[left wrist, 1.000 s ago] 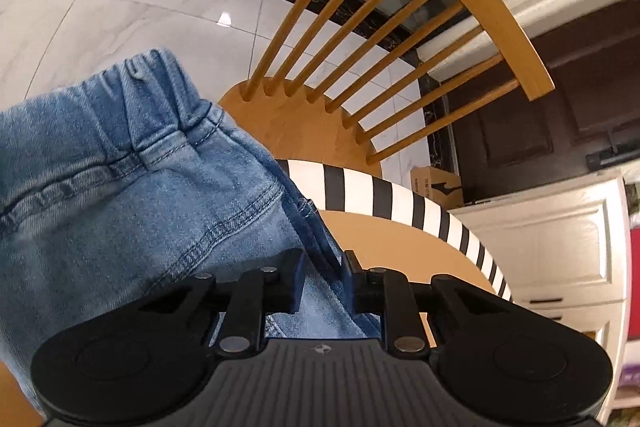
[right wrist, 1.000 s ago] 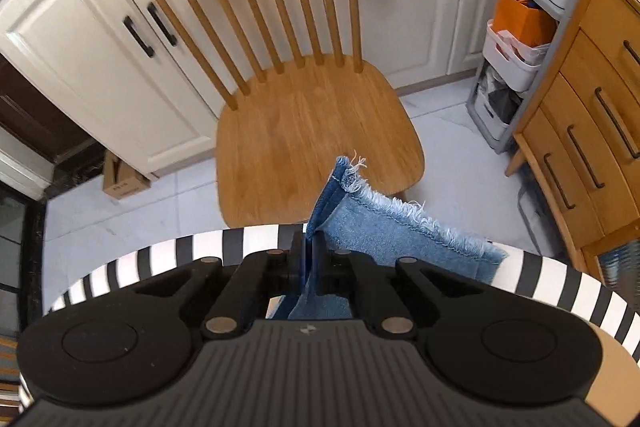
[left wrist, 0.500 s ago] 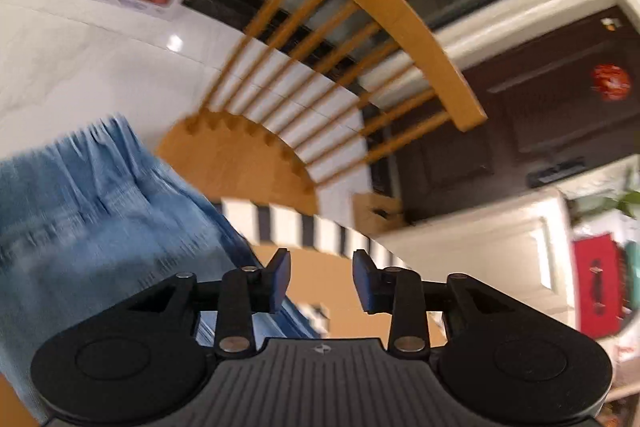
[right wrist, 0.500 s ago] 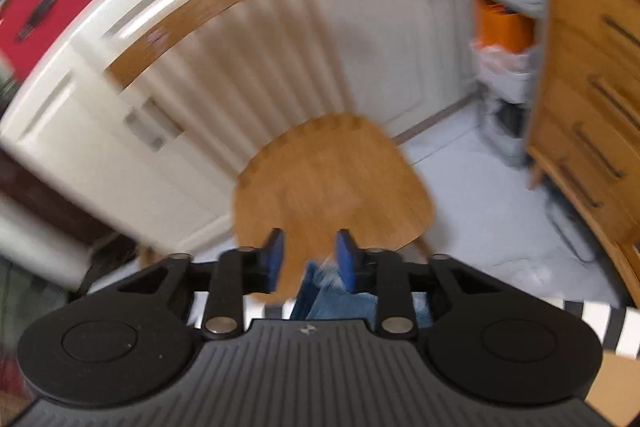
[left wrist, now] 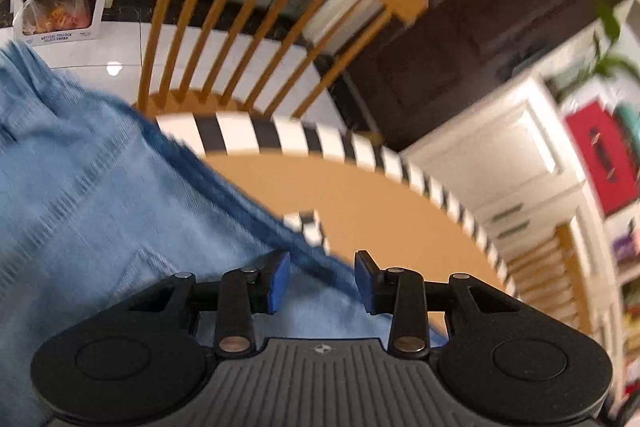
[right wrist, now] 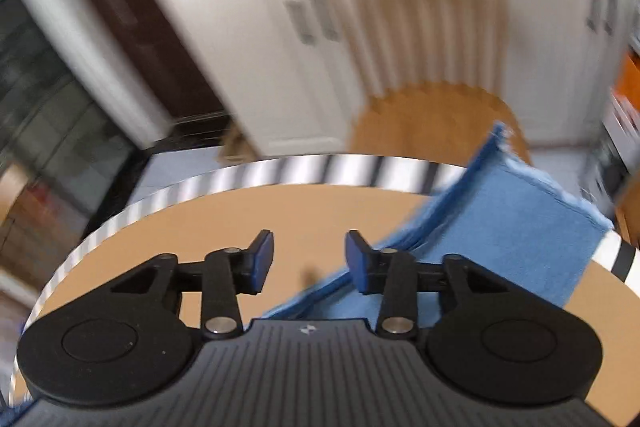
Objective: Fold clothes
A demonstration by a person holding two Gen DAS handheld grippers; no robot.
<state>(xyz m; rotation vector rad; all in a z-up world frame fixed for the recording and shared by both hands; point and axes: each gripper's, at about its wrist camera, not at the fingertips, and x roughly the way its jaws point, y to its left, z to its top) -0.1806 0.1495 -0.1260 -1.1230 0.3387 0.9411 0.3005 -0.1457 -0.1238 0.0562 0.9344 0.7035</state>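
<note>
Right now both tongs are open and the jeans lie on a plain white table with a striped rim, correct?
Not quite: the table is tan, not white, as the right wrist view shows. Jeans lie on it; left tongs open, right tongs opening, nothing gripped.

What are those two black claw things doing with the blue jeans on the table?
A person is folding jeans on a round table with a striped rim, using a gripper in each hand. Neither one is holding them now. The left gripper is open above the edge of the denim. The right gripper is opening, with bare table between its pads and the jeans lying off to its right. Wooden chairs stand behind the table.
</note>
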